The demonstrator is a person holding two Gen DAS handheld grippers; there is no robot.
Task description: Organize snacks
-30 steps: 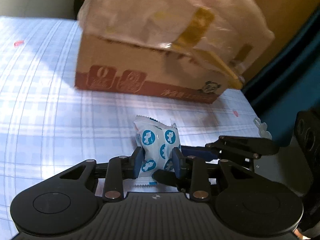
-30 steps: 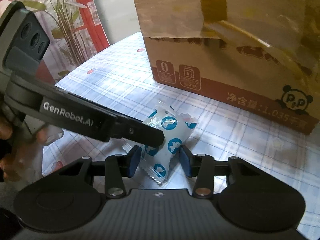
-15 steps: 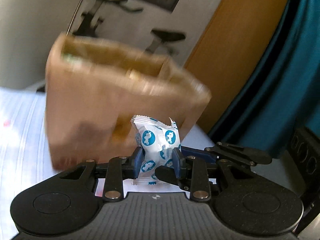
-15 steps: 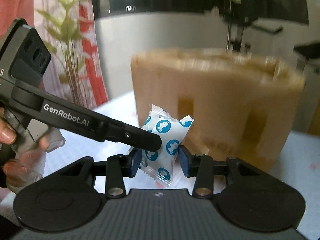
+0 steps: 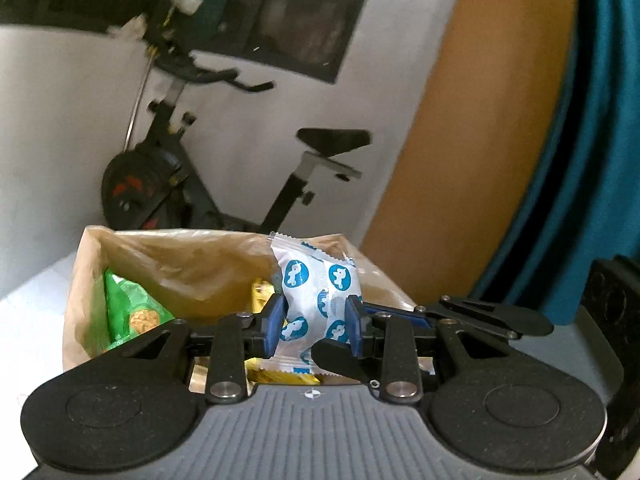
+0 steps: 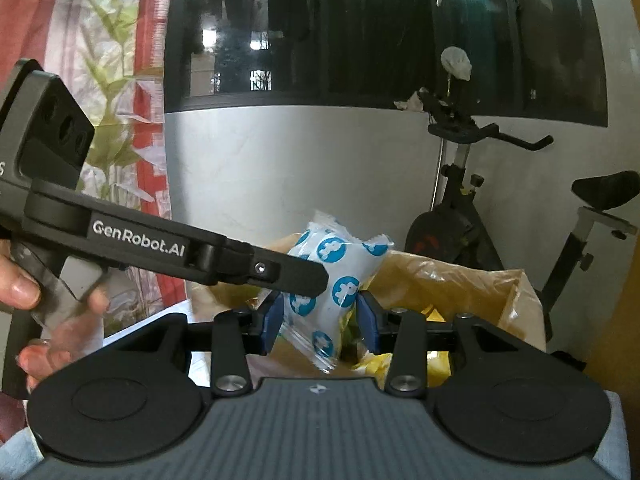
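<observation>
A white snack packet with blue round prints (image 5: 316, 300) is pinched between both grippers at once. My left gripper (image 5: 315, 318) is shut on it, and my right gripper (image 6: 320, 318) is shut on the same packet (image 6: 334, 276) from the other side. The packet hangs above the open top of a brown cardboard box (image 5: 188, 264) lined with clear plastic. Inside the box lie a green snack bag (image 5: 128, 312) and yellow packets (image 5: 280, 376). The box also shows in the right wrist view (image 6: 472, 284).
An exercise bike (image 5: 192, 184) stands behind the box against a white wall. A teal curtain (image 5: 592, 160) and an orange panel (image 5: 472, 120) are on the right. The left hand-held unit (image 6: 132, 240) crosses the right wrist view.
Both grippers have lifted the packet from the table up over the box's open top. The box's inside, with its green and yellow snacks, has come into view.
</observation>
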